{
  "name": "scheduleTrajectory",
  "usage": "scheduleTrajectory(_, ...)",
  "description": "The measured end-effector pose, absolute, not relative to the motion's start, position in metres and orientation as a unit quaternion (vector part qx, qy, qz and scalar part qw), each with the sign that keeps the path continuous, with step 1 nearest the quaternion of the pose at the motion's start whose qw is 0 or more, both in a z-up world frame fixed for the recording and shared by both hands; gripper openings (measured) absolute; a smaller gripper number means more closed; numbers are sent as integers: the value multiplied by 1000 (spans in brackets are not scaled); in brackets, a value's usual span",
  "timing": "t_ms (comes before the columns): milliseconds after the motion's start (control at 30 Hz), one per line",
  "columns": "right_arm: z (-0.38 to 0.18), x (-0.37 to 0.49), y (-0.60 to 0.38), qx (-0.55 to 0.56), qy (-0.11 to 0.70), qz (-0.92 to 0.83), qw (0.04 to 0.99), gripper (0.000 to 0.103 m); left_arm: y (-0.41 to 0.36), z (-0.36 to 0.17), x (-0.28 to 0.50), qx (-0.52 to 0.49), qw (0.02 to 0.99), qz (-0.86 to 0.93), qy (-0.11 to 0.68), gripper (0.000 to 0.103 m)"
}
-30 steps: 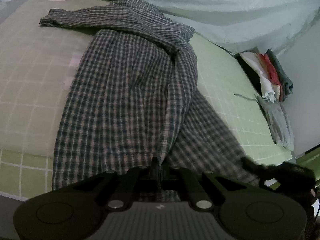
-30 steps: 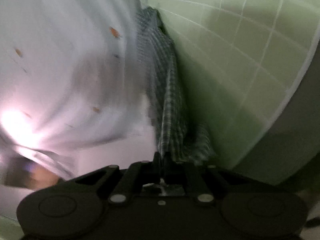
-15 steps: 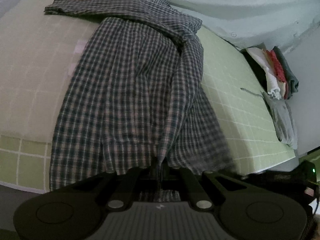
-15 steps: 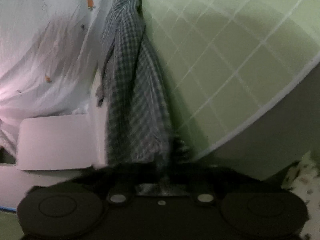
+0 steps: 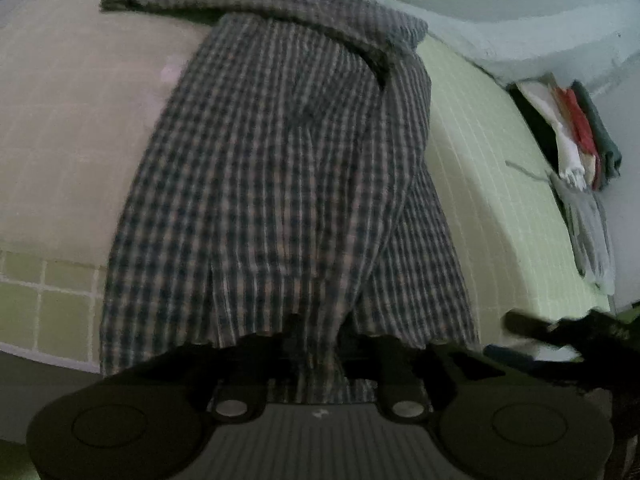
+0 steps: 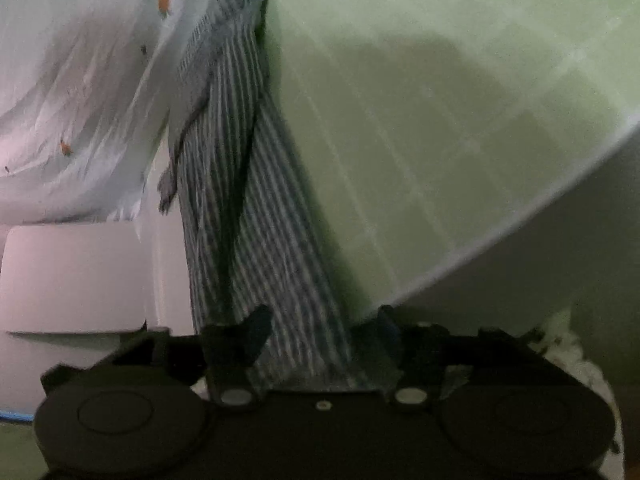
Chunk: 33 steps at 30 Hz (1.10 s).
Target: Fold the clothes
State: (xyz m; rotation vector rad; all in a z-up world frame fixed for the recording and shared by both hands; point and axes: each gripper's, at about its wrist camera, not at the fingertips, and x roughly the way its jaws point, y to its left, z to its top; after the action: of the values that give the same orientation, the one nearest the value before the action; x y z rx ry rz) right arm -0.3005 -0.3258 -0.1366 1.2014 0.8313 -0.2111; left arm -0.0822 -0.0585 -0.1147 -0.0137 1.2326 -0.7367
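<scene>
A dark checked shirt (image 5: 280, 160) lies lengthwise on the green grid-patterned bed (image 5: 480, 168), its hem at the near edge and one sleeve stretched to the far left. My left gripper (image 5: 320, 344) has its fingers apart around the hem, with cloth hanging between them. In the right wrist view the shirt (image 6: 248, 220) runs away as a narrow band along the bed (image 6: 440, 120). My right gripper (image 6: 320, 320) is open, and the cloth lies loose between its spread fingers.
A pile of folded clothes (image 5: 576, 136) in white, red and dark green sits at the bed's right edge, with a grey garment (image 5: 588, 224) in front of it. A pale carrot-print sheet (image 5: 500, 4) lies along the far side. My right gripper shows at lower right (image 5: 560, 332).
Both grippers have opened from shut on the shirt's hem. The shirt has been drawn towards the near edge and now lies flatter and wider.
</scene>
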Motion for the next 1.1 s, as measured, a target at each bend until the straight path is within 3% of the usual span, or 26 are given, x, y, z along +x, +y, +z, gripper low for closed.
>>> scheduleTrajectory(33, -132, -300, -332, 538, 369, -104, 751, 87, -58, -111, -79, -12, 760, -331, 559, 33)
scheduleTrajectory(67, -128, -296, -337, 525, 362, -112, 762, 94, -57, -108, -76, -19, 766, -325, 554, 40)
scheduleTrajectory(167, -120, -284, -352, 469, 351, -130, 800, 103, -55, -98, -63, -50, 783, -300, 543, 50)
scheduleTrajectory(300, -114, -264, -370, 402, 334, -147, 840, 103, -50, -88, -42, -100, 805, -261, 523, 61)
scheduleTrajectory(567, -113, -195, -378, 300, 336, -191, 872, 103, -42, -81, 9, -96, 833, -188, 511, 69)
scheduleTrajectory(867, -112, -104, -391, 287, 332, -215, 873, 103, -58, -91, 154, -41, 855, -171, 488, 70)
scheduleTrajectory(1100, -92, 0, -410, 208, 323, -239, 892, 100, -76, -117, 263, -47, 859, -126, 493, 72)
